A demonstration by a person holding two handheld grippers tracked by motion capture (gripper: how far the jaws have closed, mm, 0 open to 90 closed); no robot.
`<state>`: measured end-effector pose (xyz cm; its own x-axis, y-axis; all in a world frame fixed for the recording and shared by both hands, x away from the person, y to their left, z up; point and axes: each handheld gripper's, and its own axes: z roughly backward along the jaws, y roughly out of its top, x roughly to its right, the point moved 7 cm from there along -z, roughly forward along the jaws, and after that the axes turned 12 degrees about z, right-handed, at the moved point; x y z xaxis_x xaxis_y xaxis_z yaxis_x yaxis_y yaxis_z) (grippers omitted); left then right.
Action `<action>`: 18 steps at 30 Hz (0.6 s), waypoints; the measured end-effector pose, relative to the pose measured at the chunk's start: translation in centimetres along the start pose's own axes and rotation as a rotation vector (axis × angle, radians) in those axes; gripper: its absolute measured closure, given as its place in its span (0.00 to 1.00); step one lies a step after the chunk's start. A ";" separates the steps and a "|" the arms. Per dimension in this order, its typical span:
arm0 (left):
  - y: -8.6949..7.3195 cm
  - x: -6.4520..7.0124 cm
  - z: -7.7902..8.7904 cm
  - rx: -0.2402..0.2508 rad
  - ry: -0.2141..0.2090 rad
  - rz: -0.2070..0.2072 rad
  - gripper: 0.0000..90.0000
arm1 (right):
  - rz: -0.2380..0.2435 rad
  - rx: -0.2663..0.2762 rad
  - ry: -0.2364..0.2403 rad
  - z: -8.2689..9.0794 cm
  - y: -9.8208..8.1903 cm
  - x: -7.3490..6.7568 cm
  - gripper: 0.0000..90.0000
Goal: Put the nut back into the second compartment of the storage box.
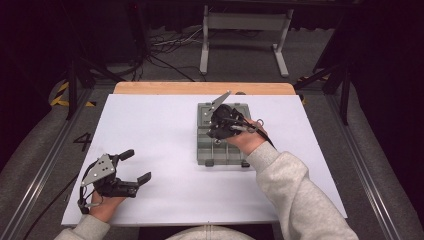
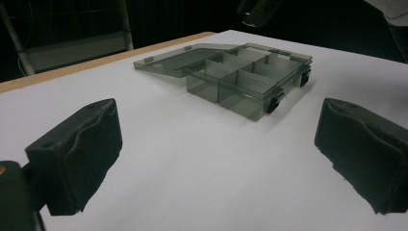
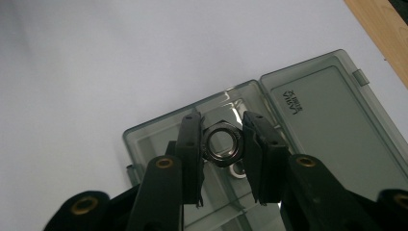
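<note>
A steel hex nut [image 3: 222, 160] is pinched by its sides between the pads of my right gripper [image 3: 222, 139], which is shut on it. The nut hangs over the compartments of an open smoky-grey plastic organiser box [image 3: 159, 139], whose lid [image 3: 332, 130] lies flat beyond. Just below the nut, a small metal ring [image 3: 237, 171] lies in a compartment. In the high view the right gripper [image 1: 218, 134] hovers over the box [image 1: 220, 155] at the table's middle right. My left gripper [image 1: 137, 165] rests near the front left corner, open and holding nothing, facing the box [image 2: 240, 84].
The white table sheet [image 1: 160, 130] has a wooden edge [image 1: 200, 88] at the far side. Beyond the table, a metal stand [image 1: 245, 30] and cables lie on the floor. The right gripper [image 2: 257, 10] shows dark above the box in the left gripper view.
</note>
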<state>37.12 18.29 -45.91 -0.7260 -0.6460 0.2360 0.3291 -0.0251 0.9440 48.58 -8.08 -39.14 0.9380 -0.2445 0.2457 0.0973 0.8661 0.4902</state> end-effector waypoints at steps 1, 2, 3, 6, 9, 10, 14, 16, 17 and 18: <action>0.0 0.0 0.0 0.000 0.000 0.001 0.04 | -0.006 0.001 -0.004 -0.2 -0.1 0.4 0.78; 0.0 0.0 0.0 -0.001 0.000 -0.003 0.04 | -0.020 -0.002 -0.011 -0.4 -0.2 0.8 0.78; 0.0 0.0 0.0 0.000 0.000 0.001 0.04 | -0.026 -0.001 -0.016 -0.6 -0.3 1.1 0.78; 0.0 -0.1 0.0 -0.001 0.001 -0.003 0.04 | -0.059 -0.009 -0.030 -1.2 -0.8 2.1 0.78; 0.0 -0.1 0.0 -0.002 0.001 -0.003 0.04 | -0.087 -0.020 -0.039 -1.8 -1.4 3.0 0.78; 0.0 -0.1 0.0 -0.001 0.000 -0.002 0.04 | -0.093 -0.026 -0.040 -2.0 -1.6 3.2 0.78; 0.0 -0.1 0.0 0.000 0.000 0.000 0.04 | -0.115 -0.052 -0.034 -2.8 -2.4 3.6 0.78; 0.0 -0.1 0.0 0.000 0.001 0.000 0.04 | -0.118 -0.065 -0.027 -3.1 -2.7 3.6 0.78; 0.0 -0.1 0.0 -0.001 0.001 -0.003 0.04 | -0.120 -0.073 -0.021 -3.4 -3.0 3.6 0.78; 0.0 -0.1 0.1 -0.001 0.002 -0.004 0.04 | -0.124 -0.078 -0.020 -3.6 -3.1 3.5 0.78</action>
<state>37.16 18.40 -45.93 -0.7261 -0.6472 0.2321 0.3271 -0.0283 0.9446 52.78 -10.07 -42.81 0.9107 -0.3592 0.2040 0.2381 0.8599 0.4515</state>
